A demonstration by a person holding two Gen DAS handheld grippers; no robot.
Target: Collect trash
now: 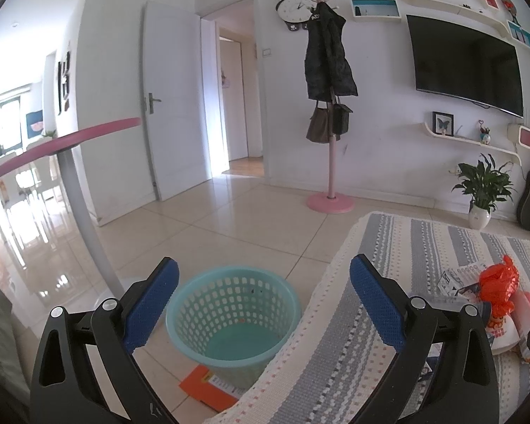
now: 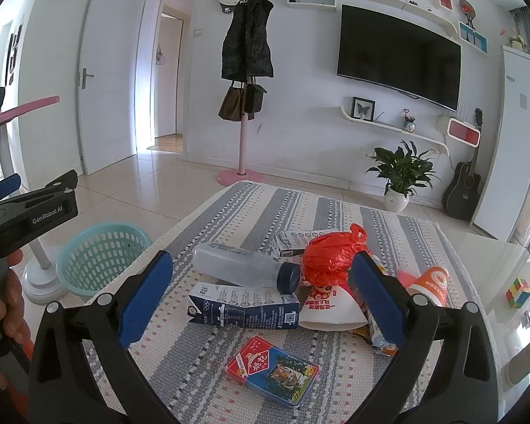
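Observation:
A teal plastic basket [image 1: 233, 321] stands on the floor beside the table, empty; it also shows in the right wrist view [image 2: 102, 254]. My left gripper [image 1: 263, 304] is open and empty above it. My right gripper [image 2: 261, 296] is open and empty over a trash pile on the striped tablecloth [image 2: 229, 212]: a clear bottle with a dark cap [image 2: 243, 266], a blue milk carton [image 2: 243, 309], a crumpled red bag [image 2: 330, 258], a white paper wrapper [image 2: 330, 309], an orange cup [image 2: 429, 284] and a red-blue card box [image 2: 272, 374]. The red bag also shows in the left wrist view [image 1: 496, 284].
An orange booklet [image 1: 208, 387] lies on the floor by the basket. A pink coat stand [image 2: 242, 148], a potted plant [image 2: 401, 176] and a guitar [image 2: 463, 187] stand along the far wall. A pink-topped side table [image 1: 60, 141] stands at left. A colour cube [image 2: 517, 291] sits at right.

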